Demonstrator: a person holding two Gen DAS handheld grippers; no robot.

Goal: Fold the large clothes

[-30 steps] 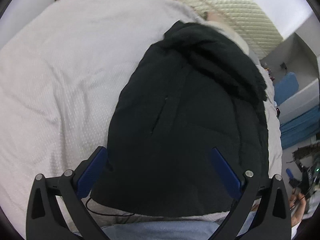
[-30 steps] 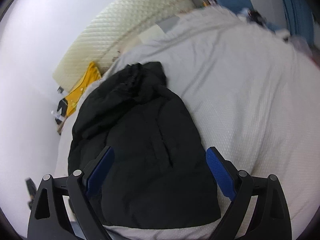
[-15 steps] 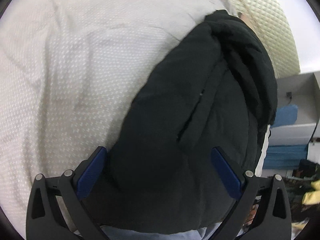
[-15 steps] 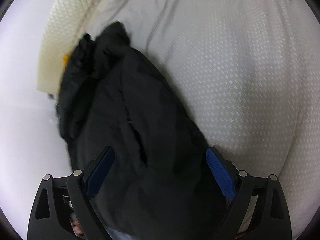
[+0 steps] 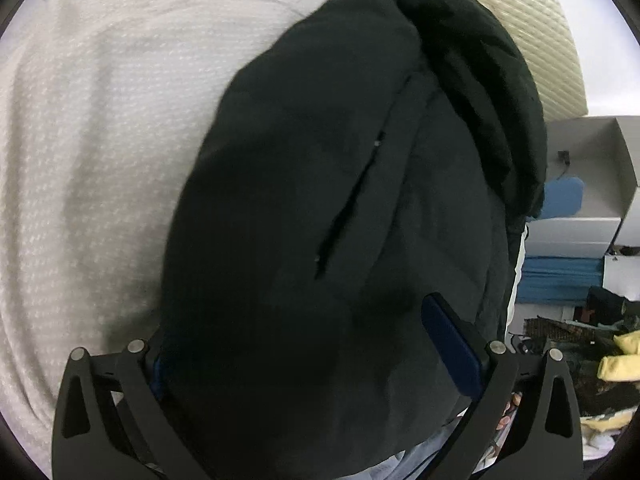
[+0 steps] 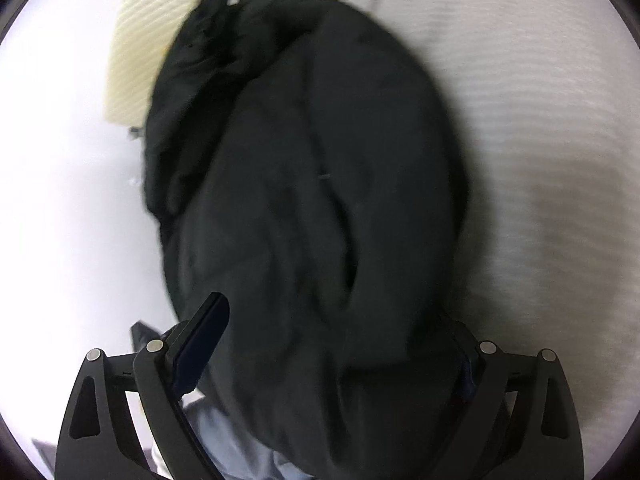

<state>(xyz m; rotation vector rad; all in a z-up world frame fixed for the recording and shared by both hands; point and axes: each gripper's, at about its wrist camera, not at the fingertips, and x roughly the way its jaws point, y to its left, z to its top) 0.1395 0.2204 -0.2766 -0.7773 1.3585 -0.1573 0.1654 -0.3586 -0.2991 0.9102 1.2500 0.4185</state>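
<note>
A black padded hooded jacket (image 5: pixel 340 200) lies on a white textured bedspread (image 5: pixel 88 152), hood at the far end. My left gripper (image 5: pixel 308 364) is open with its jaws wide, low over the jacket's near hem; the fabric bulges between the jaws and covers the left blue pad, while the right pad (image 5: pixel 448 344) shows. In the right wrist view the same jacket (image 6: pixel 320 184) fills the middle. My right gripper (image 6: pixel 340 360) is open wide at the hem too; its left pad (image 6: pixel 204 336) shows, the right one is hidden by fabric.
A cream quilted headboard (image 5: pixel 532 28) stands beyond the hood. To the right of the bed are grey shelves (image 5: pixel 588 184), blue cloth (image 5: pixel 560 280) and floor clutter with something yellow (image 5: pixel 620 356). A pale blue garment (image 6: pixel 232 440) shows under the near hem.
Both grippers have dropped lower and closer onto the jacket's near hem. The fabric now bulges between the jaws and hides one pad of each. The jaws stay wide.
</note>
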